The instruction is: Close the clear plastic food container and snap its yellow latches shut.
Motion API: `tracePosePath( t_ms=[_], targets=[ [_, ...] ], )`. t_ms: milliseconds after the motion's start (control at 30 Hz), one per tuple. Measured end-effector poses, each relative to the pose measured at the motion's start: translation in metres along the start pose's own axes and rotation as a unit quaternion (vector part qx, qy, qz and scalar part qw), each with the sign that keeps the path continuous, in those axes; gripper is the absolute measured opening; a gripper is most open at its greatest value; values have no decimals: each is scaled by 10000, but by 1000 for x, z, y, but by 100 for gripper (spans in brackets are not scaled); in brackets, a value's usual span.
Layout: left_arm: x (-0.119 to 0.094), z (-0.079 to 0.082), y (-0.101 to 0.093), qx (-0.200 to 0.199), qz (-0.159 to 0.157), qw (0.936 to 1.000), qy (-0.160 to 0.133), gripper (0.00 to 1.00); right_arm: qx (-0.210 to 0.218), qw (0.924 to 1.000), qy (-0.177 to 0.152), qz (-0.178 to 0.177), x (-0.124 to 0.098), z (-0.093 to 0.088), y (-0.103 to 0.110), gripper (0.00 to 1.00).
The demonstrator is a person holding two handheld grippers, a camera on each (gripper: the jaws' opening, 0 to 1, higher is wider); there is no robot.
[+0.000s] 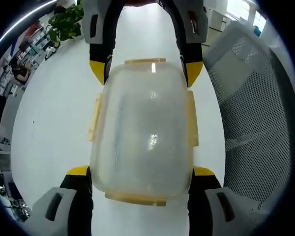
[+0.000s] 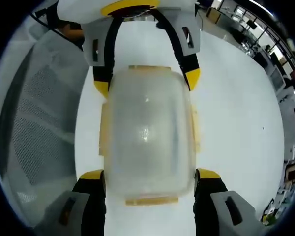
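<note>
The clear plastic food container [image 1: 142, 128] lies on the white table [image 1: 54, 113] with its lid resting on top. Yellow latches [image 1: 94, 118] line its sides and ends, and they look splayed outward. My left gripper [image 1: 141, 172] is open, its yellow-tipped jaws straddling the container's near end. My right gripper [image 1: 146, 73] comes in from the far side, open around the opposite end. In the right gripper view the same container [image 2: 146, 137] sits between my right gripper [image 2: 151, 174] below and the left gripper [image 2: 146, 81] above. Whether the fingertips press on the walls I cannot tell.
A grey mesh office chair [image 1: 255, 108] stands close beside the table, and it is on the left in the right gripper view [image 2: 34, 123]. A green plant [image 1: 64, 22] and office desks lie beyond the table's far edge.
</note>
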State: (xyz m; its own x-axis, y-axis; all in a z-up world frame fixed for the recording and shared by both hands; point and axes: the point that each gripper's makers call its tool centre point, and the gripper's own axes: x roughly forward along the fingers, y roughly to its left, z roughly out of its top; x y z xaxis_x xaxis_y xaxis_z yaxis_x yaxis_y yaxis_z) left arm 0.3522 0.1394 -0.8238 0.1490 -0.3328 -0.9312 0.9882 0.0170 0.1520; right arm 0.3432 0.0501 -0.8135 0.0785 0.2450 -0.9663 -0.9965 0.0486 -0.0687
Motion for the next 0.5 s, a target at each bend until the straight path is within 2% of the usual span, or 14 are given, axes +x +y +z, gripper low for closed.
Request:
tracePosePath(
  t_ms=[167, 500],
  targets=[
    [1, 0, 3, -56, 16, 10000, 23, 80, -80, 9999, 82, -12, 1, 0, -4, 72],
    [3, -2, 15, -125, 39, 9999, -4, 80, -125, 9999, 47, -12, 2, 1, -17, 72]
  ],
)
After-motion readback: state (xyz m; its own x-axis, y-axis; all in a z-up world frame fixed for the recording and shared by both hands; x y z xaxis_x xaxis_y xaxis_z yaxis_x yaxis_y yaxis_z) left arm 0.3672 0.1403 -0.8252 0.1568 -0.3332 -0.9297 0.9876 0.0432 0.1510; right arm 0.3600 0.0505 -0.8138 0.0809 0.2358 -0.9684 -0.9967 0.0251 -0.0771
